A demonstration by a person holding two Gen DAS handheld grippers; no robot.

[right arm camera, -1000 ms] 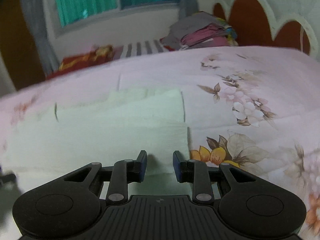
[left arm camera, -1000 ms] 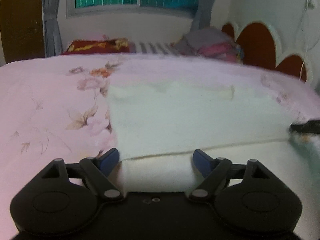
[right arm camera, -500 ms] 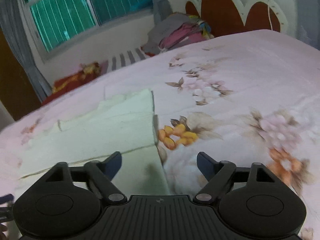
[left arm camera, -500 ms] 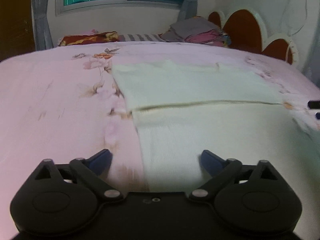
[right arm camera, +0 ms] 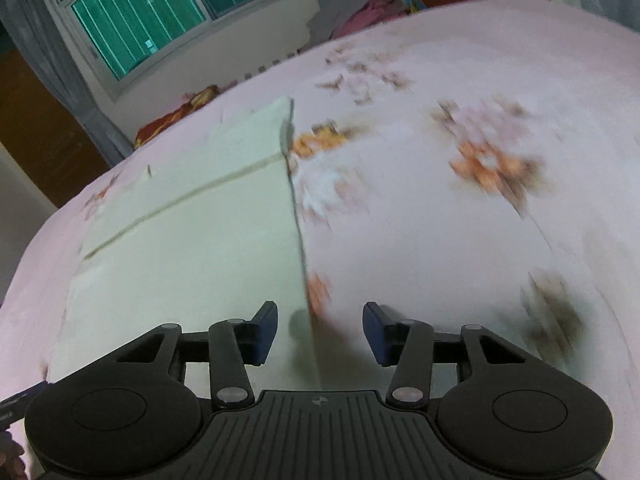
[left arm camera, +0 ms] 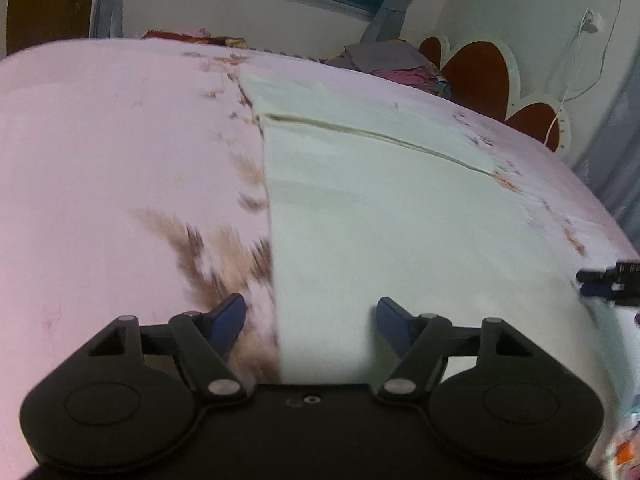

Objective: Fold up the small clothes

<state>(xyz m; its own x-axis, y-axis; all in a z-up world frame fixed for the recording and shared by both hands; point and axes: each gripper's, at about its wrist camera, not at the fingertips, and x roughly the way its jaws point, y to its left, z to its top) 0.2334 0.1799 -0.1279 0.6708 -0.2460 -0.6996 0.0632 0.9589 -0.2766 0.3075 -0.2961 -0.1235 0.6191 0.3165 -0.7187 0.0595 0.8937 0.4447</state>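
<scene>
Left gripper point(left arm camera: 310, 318) closing, straddling the pale garment point(left arm camera: 392, 208)'s left edge at its near end, nothing pinched; my right gripper point(right arm camera: 319, 332) likewise at the right edge. Garment lies flat on pink bedspread point(left arm camera: 112, 152), long axis running near-to-far, both hands equally close

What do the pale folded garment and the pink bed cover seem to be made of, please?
Pale garment: probably soft matte knit or cotton; it lies limp with a thin layered edge. Pink bed cover: matte printed woven cloth, likely cotton, with flat floral print. Blur hides the weave.
</scene>
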